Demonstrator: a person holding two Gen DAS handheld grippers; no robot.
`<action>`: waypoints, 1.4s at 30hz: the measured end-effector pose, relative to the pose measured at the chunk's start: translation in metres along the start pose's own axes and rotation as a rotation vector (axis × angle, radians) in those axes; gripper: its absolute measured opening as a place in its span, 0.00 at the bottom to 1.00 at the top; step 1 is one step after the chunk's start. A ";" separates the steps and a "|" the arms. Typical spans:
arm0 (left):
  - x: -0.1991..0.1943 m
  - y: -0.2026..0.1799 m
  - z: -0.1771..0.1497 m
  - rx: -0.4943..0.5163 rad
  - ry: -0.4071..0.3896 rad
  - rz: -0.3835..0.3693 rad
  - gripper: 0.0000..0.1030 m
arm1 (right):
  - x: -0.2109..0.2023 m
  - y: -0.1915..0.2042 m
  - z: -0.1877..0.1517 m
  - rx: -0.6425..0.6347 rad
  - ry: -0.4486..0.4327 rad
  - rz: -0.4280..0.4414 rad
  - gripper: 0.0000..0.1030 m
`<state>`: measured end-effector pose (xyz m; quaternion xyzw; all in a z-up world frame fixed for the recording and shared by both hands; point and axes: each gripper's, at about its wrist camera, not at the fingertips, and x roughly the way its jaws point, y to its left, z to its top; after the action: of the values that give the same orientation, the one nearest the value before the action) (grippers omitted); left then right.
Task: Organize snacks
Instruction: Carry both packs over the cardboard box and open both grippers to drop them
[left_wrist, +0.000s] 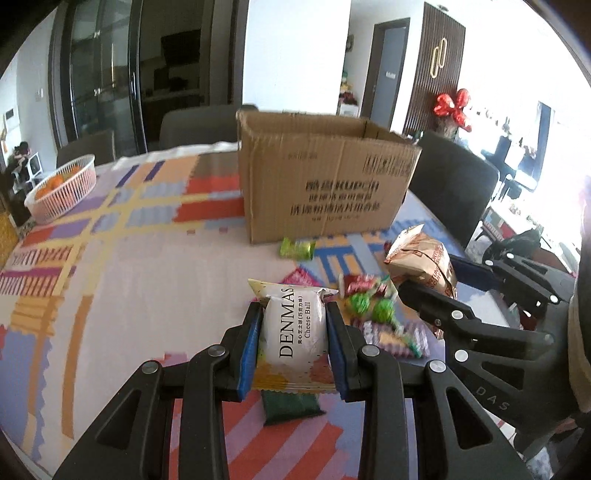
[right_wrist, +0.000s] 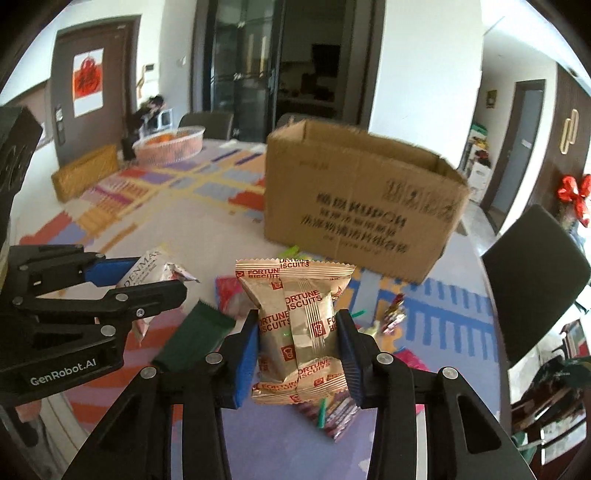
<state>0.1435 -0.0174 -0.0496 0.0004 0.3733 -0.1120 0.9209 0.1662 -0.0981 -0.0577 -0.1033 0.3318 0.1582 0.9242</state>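
My left gripper (left_wrist: 295, 314) is shut on a white Denmas Cheese Ball packet (left_wrist: 295, 332) and holds it above the table. My right gripper (right_wrist: 299, 325) is shut on a gold Fortune Biscuits packet (right_wrist: 299, 325), also lifted; it shows in the left wrist view (left_wrist: 421, 262) too. An open cardboard box (left_wrist: 325, 177) stands on the patterned tablecloth just beyond both grippers, also in the right wrist view (right_wrist: 362, 206). Loose snacks lie below: a dark green packet (left_wrist: 290, 406), green candies (left_wrist: 369, 306), a green wrapper (left_wrist: 297, 248) by the box.
A pink basket of oranges (left_wrist: 61, 188) sits at the far left of the table. Dark chairs (left_wrist: 454, 192) stand around the table. A yellow woven box (right_wrist: 85, 171) lies at the table's far left edge in the right wrist view.
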 end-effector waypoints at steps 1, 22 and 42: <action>-0.002 -0.001 0.005 -0.001 -0.010 -0.007 0.33 | -0.003 -0.002 0.003 0.007 -0.009 -0.005 0.40; 0.001 -0.015 0.146 0.100 -0.191 -0.013 0.32 | -0.023 -0.065 0.110 0.055 -0.169 -0.105 0.40; 0.090 -0.004 0.217 0.085 0.007 -0.050 0.33 | 0.059 -0.111 0.164 0.107 -0.030 -0.085 0.40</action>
<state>0.3543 -0.0580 0.0450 0.0304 0.3712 -0.1508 0.9157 0.3450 -0.1391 0.0381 -0.0652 0.3214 0.1023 0.9392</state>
